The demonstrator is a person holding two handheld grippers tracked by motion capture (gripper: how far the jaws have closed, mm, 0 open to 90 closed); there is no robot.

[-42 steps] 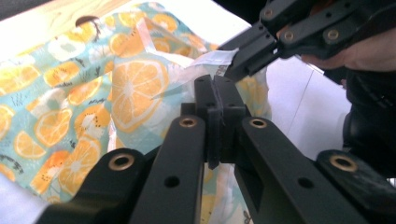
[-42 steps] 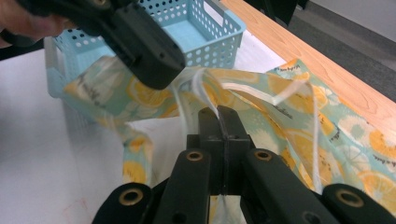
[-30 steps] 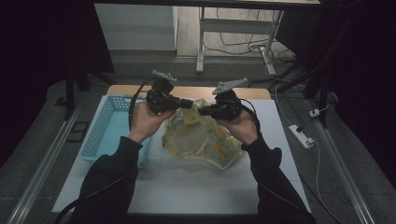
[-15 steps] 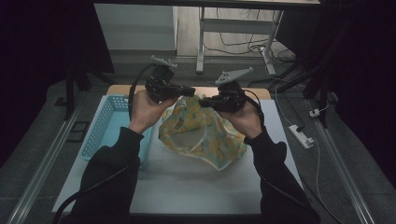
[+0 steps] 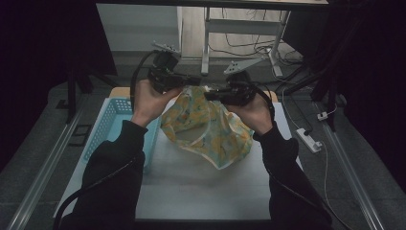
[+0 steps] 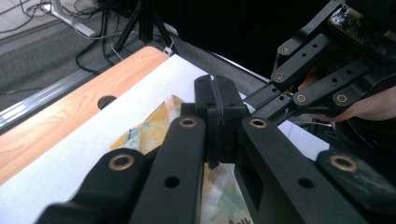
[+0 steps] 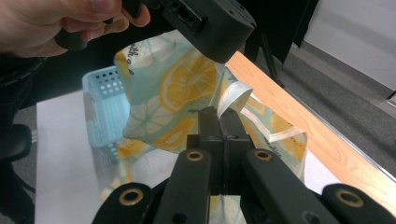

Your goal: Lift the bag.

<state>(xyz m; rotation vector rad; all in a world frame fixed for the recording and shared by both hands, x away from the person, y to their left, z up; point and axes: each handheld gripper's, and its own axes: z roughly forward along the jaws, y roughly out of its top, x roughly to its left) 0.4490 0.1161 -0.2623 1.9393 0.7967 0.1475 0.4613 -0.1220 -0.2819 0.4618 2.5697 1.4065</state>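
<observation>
A: Lemon-print bag (image 5: 206, 127), where does it sit for you right now?

B: It hangs between your two hands above the white counter (image 5: 201, 191), its top edge pinched up high and its lower end touching or nearly touching the counter. The blue basket (image 5: 107, 127) stands just beside it, on your left.

A: And the jaws?

B: Your left gripper (image 5: 194, 81) has its jaws pressed together on the bag's upper edge; in the left gripper view the fabric runs straight out from under the closed tips. Your right gripper (image 5: 210, 94) is clamped the same way, and in the right gripper view a pale strap (image 7: 231, 98) loops up right at its tips, with the bag's (image 7: 187, 88) lemon panel hanging beyond.

A: So which way does the bag lie from the jaws?

B: Downward from both. The two sets of tips face each other, nearly touching, so you hold one short stretch of the rim and the bag's long axis drops from there, slanting toward your right side.

A: Which hand is nearer the basket?

B: Your left. My guess is the next move turns on that: the bag's bulk sits right of the basket's opening, so you would need to carry both hands leftward together.
</observation>
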